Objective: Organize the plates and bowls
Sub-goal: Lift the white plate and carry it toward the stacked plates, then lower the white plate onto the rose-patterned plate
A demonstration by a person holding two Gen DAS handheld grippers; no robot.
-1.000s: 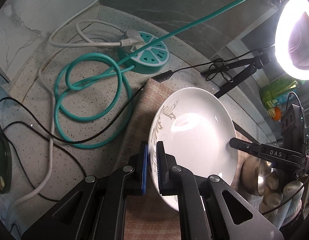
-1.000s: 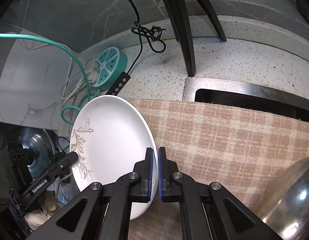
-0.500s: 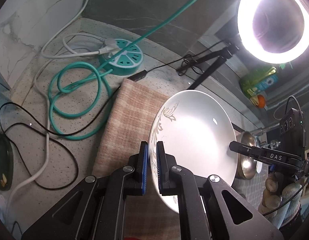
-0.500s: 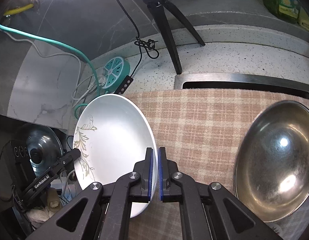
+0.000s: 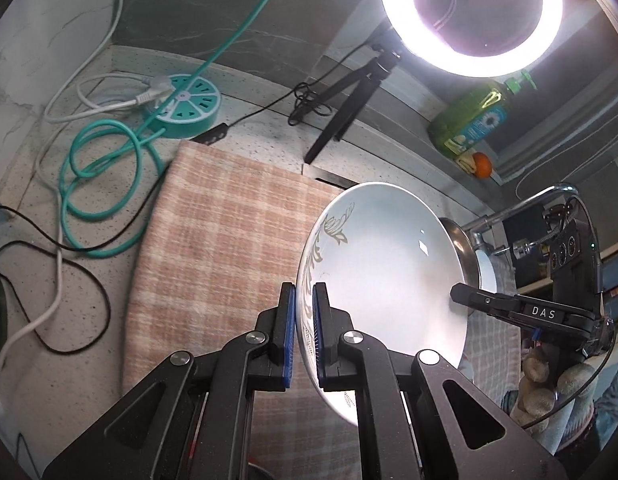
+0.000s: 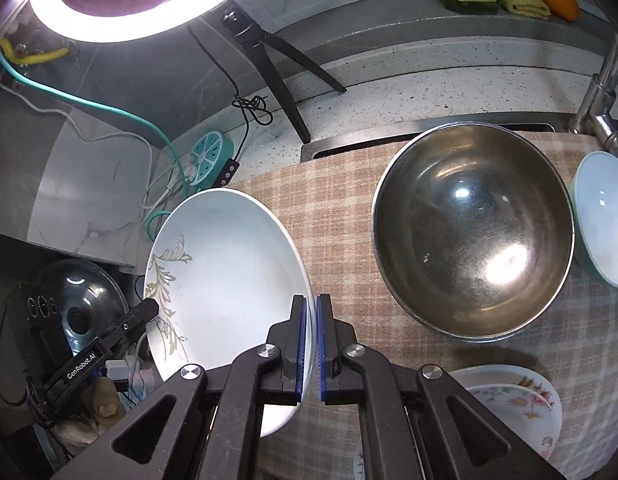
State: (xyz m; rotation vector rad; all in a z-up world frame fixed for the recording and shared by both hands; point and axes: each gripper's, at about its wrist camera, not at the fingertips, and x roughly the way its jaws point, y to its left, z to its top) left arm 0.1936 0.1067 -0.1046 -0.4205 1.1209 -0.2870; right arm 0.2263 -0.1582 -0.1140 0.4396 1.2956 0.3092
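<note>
A white plate with a gold leaf pattern (image 5: 389, 276) hangs tilted above the checked cloth (image 5: 221, 240), held by both grippers. My left gripper (image 5: 304, 304) is shut on its patterned rim. My right gripper (image 6: 312, 320) is shut on the opposite rim of the same plate (image 6: 229, 272). Each view also shows the other gripper clamped on the far edge: the right gripper (image 5: 459, 292) and the left gripper (image 6: 149, 306). A large steel bowl (image 6: 473, 236) stands on the cloth to the right, a white bowl (image 6: 601, 232) beyond it, and stacked floral plates (image 6: 517, 408) lie near the front.
A ring light (image 5: 469, 12) on a black tripod (image 5: 345, 108) stands at the back of the counter. A teal power strip (image 5: 189, 108) with coiled cables lies at the left. A faucet (image 6: 601, 92), a green bottle (image 5: 473, 120) and an orange (image 6: 557, 0) are at the back right.
Both grippers have carried the plate up and to the right over the cloth. The steel bowl, white bowl and stacked plates have come into the right wrist view.
</note>
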